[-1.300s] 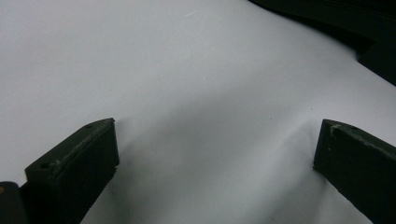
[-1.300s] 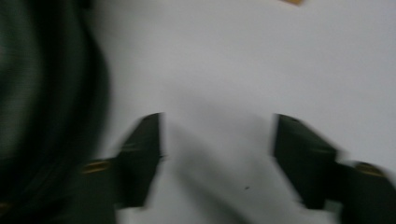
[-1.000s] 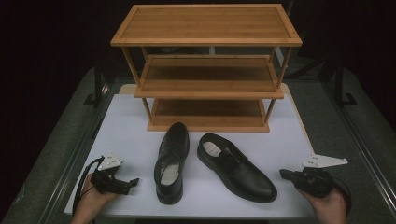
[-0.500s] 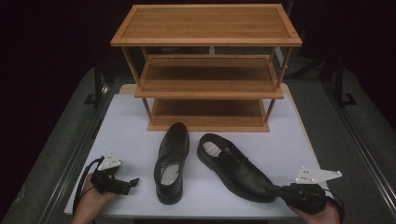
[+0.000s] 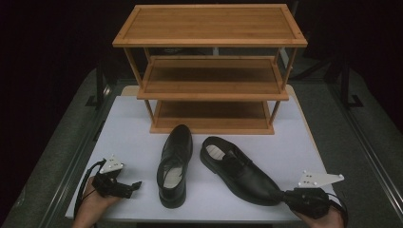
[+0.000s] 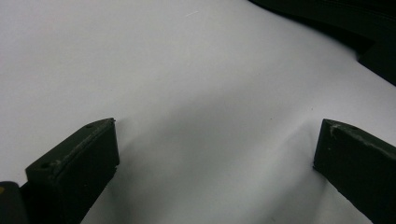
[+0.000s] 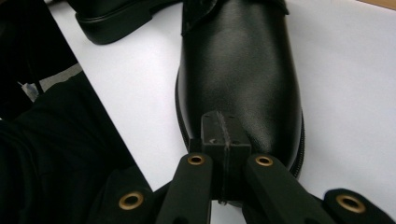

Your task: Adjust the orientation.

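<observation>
right tongs (image 7: 223,140) pressing together, tips meeting the toe | glossy black shoe (image 5: 240,170) lying on white tabletop (image 5: 133,123), toe pointing to 5 o'clock | left tongs (image 6: 215,163) gaping wide, gripping nothing

Wooden 3-shelf rack (image 5: 211,71), white tabletop (image 5: 133,128)

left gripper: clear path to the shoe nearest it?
Probably yes. The left gripper sits open on the white mat, with bare mat between it and the left shoe; nothing stands in between.
</observation>
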